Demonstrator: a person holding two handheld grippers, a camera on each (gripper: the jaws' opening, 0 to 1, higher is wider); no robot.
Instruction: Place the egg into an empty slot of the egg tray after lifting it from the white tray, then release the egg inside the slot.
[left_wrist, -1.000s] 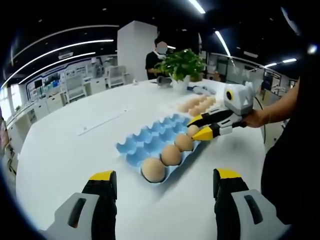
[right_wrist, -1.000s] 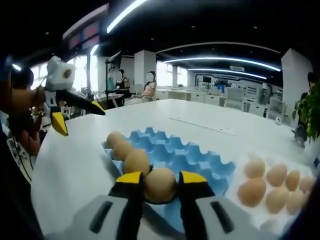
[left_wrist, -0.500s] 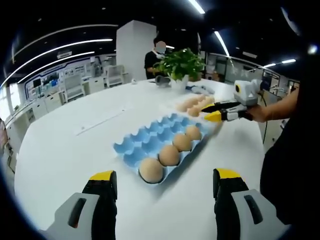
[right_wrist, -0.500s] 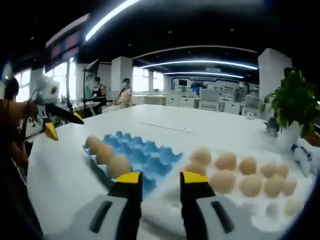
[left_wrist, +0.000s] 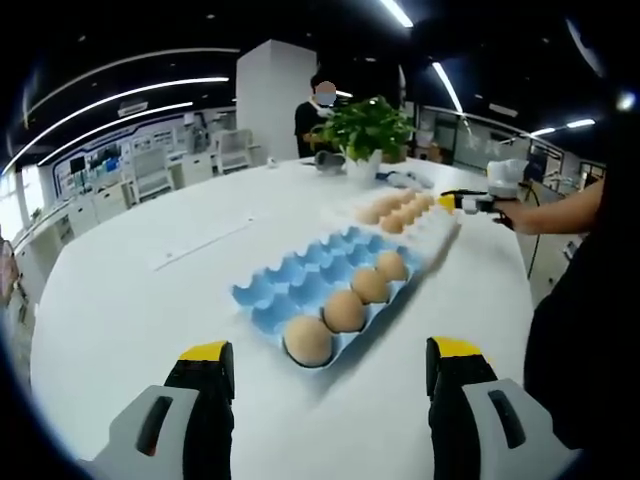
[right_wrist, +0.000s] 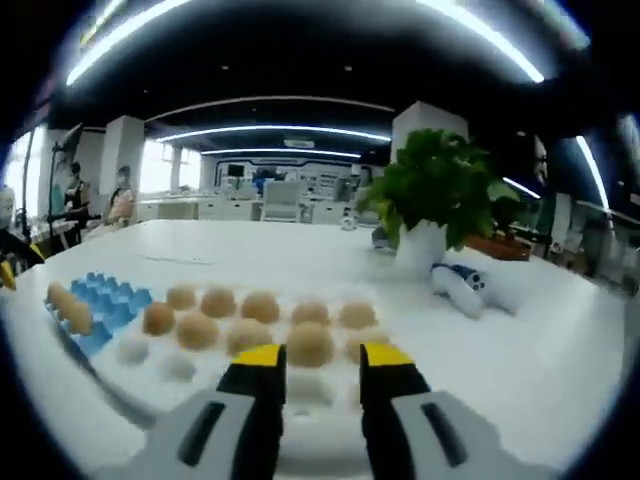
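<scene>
Right tool (right_wrist: 312, 362) gapes empty over the white tray (right_wrist: 150, 385), an egg (right_wrist: 311, 343) at twelve o'clock just beyond its tips. Left tool (left_wrist: 330, 365) hangs open, empty, egg tray (left_wrist: 300, 278) ahead on the desk (left_wrist: 130, 300).

four eggs (left_wrist: 344, 309) in blue egg tray (left_wrist: 290, 282)

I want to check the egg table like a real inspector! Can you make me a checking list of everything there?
Surface: white table, round edge.
Job's things: blue tray holding four eggs in its near row; white tray with about nine eggs, some slots bare.
Clutter: potted plant; small white and blue thing, too blurred to name.
Grippers: left gripper open, empty, short of the blue tray; right gripper open, an egg just beyond its tips.
Cables: nothing seen.
Surroundings: office desks, ceiling lights, people standing far off.
</scene>
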